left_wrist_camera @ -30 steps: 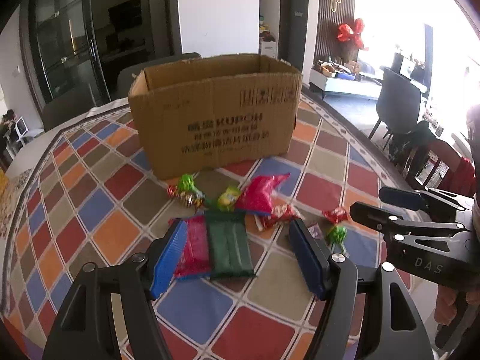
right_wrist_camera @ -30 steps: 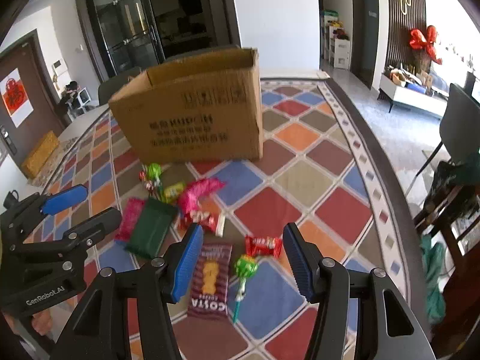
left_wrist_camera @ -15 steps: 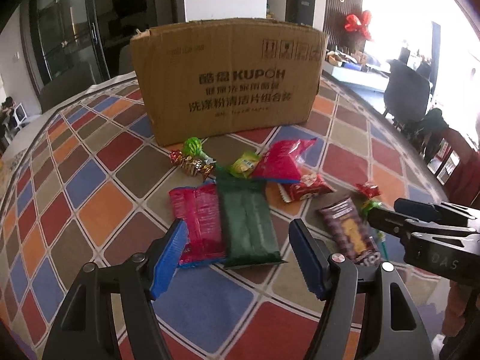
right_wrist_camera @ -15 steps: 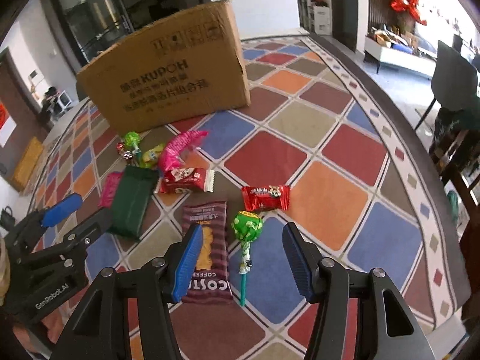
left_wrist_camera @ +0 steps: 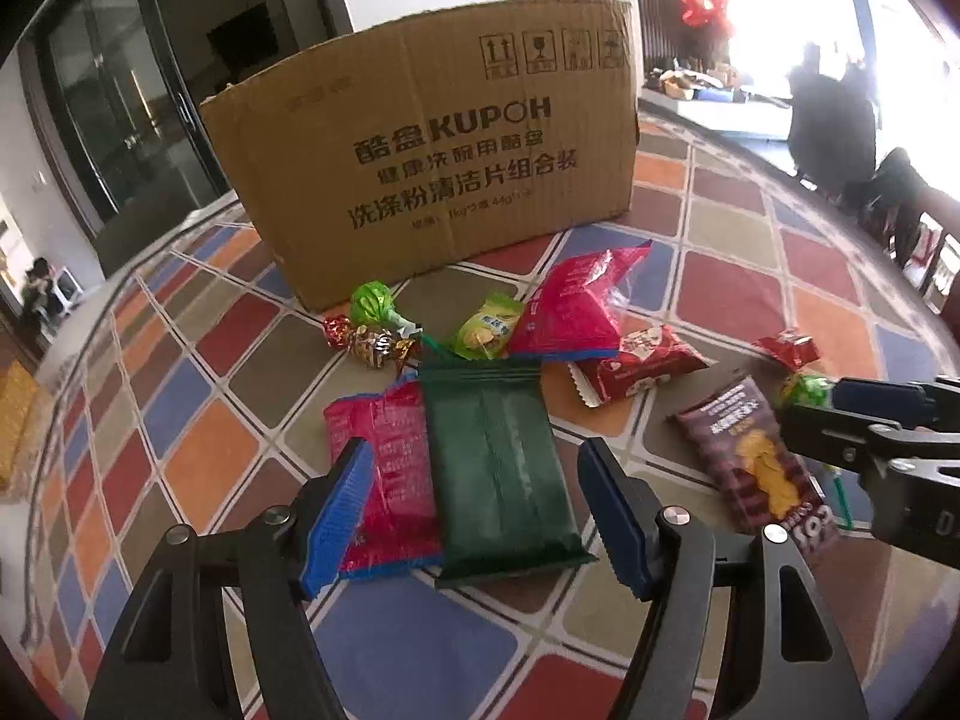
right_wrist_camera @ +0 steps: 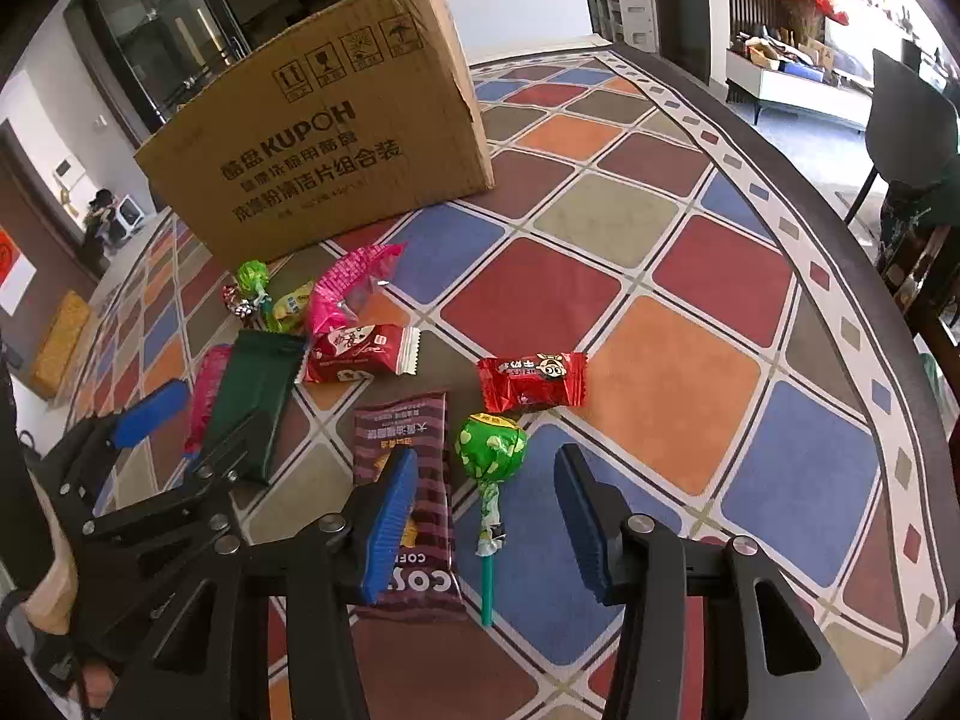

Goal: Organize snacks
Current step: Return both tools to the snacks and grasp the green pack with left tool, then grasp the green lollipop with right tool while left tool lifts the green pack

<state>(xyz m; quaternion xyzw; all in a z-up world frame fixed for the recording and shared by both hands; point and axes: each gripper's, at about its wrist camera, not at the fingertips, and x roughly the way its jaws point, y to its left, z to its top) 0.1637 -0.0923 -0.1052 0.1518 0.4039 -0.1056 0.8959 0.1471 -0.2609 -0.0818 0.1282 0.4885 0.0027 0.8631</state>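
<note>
- Two grippers are seen lower over the table (right_wrist_camera: 672, 360) than a second ago, so the snacks and the cardboard box (left_wrist_camera: 432, 156) fill more of both views.
- At the far left of the snack cluster, a green-wrapped lollipop (left_wrist_camera: 375, 303) and a foil candy (left_wrist_camera: 366, 345) are seen just in front of the box, in the same spot as before.
- The left gripper (left_wrist_camera: 474, 516) is held spread, with nothing pinched; its blue pads frame the near ends of a pink packet (left_wrist_camera: 390, 468) and a dark green packet (left_wrist_camera: 498, 462), which lie side by side and touching on the table. A second ago these two packets were seen further ahead of the pads.
- Beyond them, a small yellow-green pouch (left_wrist_camera: 486, 333), a magenta bag (left_wrist_camera: 576, 306) and a red-and-white wrapper (left_wrist_camera: 639, 366) are found lying where they were.
- A brown striped coffee-snack packet (right_wrist_camera: 414, 462) lies flat under the right gripper's left pad.
- The right gripper (right_wrist_camera: 483, 525) is being narrowed; its jaws are closing with the green lollipop (right_wrist_camera: 492, 450) and its stick between them, untouched by the pads. Earlier the jaws were set wider and the lollipop lay further ahead.
- A red candy wrapper (right_wrist_camera: 531, 381) rests just beyond the lollipop's head, unmoved.
</note>
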